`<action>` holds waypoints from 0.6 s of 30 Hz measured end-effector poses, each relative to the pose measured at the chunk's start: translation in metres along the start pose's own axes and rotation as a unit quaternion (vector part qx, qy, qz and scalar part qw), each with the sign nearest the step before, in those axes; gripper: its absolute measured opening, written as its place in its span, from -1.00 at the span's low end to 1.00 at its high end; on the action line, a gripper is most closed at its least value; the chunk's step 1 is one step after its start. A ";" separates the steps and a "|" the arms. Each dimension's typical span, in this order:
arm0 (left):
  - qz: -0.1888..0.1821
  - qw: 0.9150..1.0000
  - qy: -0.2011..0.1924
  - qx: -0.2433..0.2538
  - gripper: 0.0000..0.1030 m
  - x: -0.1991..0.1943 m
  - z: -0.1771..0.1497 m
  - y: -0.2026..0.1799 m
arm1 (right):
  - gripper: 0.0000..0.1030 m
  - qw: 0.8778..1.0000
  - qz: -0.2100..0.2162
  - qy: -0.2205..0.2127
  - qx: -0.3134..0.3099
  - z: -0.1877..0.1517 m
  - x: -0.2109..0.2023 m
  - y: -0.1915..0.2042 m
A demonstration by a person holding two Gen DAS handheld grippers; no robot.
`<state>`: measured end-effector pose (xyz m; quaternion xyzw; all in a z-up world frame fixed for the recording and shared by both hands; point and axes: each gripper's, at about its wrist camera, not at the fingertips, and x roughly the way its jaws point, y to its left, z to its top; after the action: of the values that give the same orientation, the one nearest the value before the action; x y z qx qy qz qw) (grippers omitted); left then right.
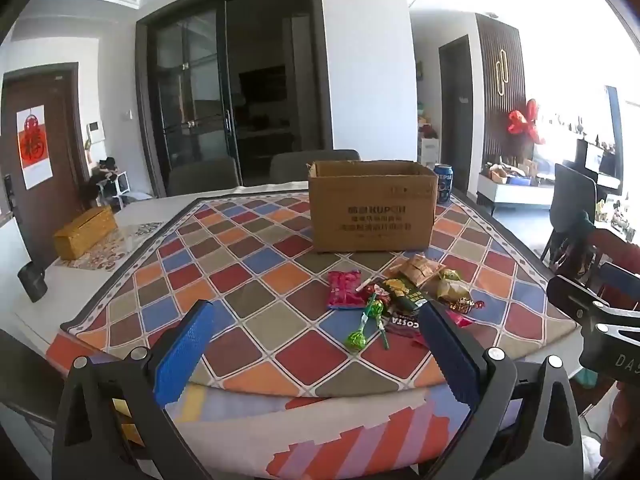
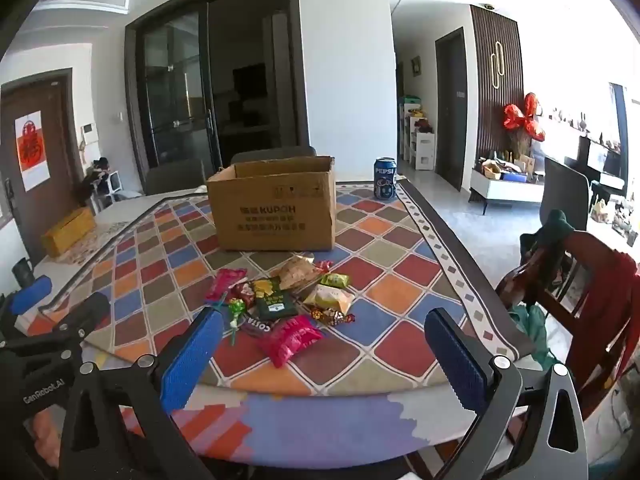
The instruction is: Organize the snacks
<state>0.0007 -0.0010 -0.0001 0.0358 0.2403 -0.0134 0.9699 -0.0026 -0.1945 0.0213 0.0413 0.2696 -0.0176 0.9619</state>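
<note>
One brown cardboard box, one blue drink can and two green-wrapped lollipops are seen, while the left gripper and the right gripper are held wide open and empty.

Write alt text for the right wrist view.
A pile of snack packets lies on a checked tablecloth in front of an open cardboard box, with a Pepsi can behind to the right. The right gripper frames the near edge, open and empty.

Left gripper and right gripper, jaws wide, tilted downward
</note>
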 end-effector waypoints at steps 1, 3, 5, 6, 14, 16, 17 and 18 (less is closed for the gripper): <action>-0.003 1.000 0.001 0.001 1.00 0.000 0.000 0.000 | 0.99 1.000 0.000 0.006 -0.001 0.000 0.001 0.000; 0.005 1.000 -0.007 -0.001 1.00 -0.004 0.005 -0.002 | 0.99 1.000 0.001 0.007 -0.001 0.000 0.001 0.000; -0.001 1.000 -0.009 -0.008 1.00 -0.006 0.004 0.000 | 0.99 1.000 0.002 0.007 0.000 0.001 0.002 0.001; 0.001 1.000 -0.009 -0.009 1.00 -0.007 0.003 0.001 | 0.99 1.000 0.002 0.004 -0.001 0.000 0.001 0.001; 0.007 1.000 -0.010 -0.005 1.00 -0.005 0.002 0.002 | 0.99 1.000 0.005 0.003 0.001 -0.002 0.006 -0.002; 0.007 1.000 -0.011 -0.005 1.00 -0.006 0.002 0.001 | 0.99 1.000 0.005 0.002 0.000 0.000 0.002 0.002; 0.007 1.000 -0.011 -0.005 1.00 -0.005 0.003 0.002 | 0.99 1.000 0.005 0.002 0.000 -0.001 0.003 0.002; 0.007 1.000 -0.010 -0.006 1.00 -0.006 0.003 0.002 | 0.99 1.000 0.006 0.002 -0.001 0.000 0.002 0.002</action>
<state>-0.0027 0.0013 0.0055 0.0315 0.2300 -0.0054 0.9727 -0.0009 -0.1928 0.0199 0.0420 0.2709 -0.0117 0.9616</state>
